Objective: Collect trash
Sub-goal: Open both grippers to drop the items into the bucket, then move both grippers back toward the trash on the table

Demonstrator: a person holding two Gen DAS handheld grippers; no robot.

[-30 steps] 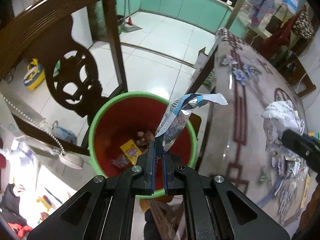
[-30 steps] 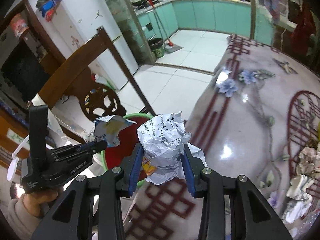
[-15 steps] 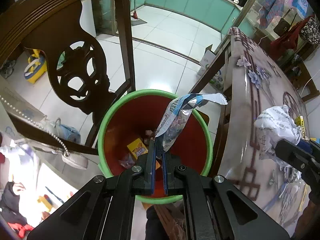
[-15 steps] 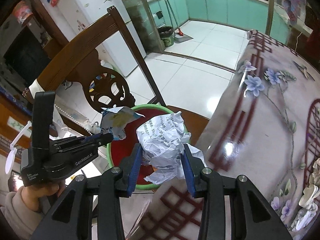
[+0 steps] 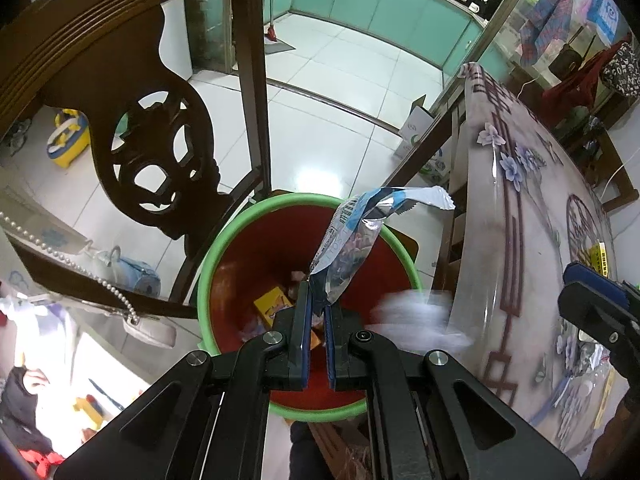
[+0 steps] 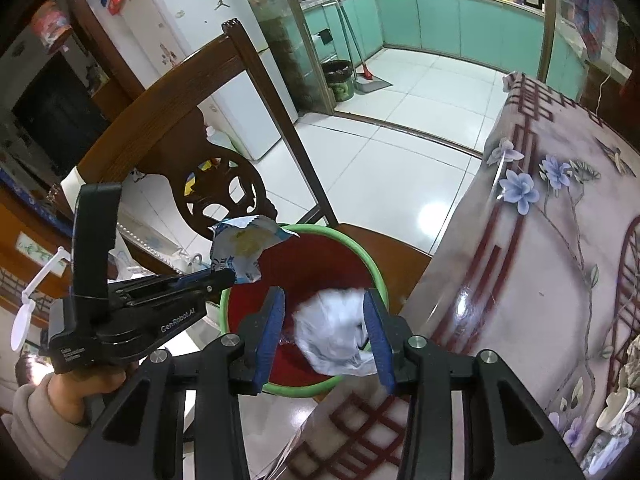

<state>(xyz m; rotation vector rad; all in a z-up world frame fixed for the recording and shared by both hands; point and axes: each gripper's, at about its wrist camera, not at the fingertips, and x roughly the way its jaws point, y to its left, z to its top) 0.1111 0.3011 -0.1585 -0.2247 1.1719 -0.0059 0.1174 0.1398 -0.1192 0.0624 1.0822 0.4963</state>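
The right hand-held gripper (image 6: pixel 324 332) stands open, its jaws having just been opening; the crumpled paper (image 6: pixel 336 330), blurred, sits loose between them above the bin (image 6: pixel 362 256), evidently released to drop in. The left hand-held gripper (image 5: pixel 316 312) stays clamped on the foil wrapper (image 5: pixel 352 240), poised over the bin for disposal. Beyond lies the worktop (image 6: pixel 540 264).

Bright indoor light glares off the floor tiles (image 5: pixel 316 180) and glossy tablecloth (image 6: pixel 468 294). Fisheye edges bend and darken; the crumpled paper (image 6: pixel 336 330) is motion-blurred.
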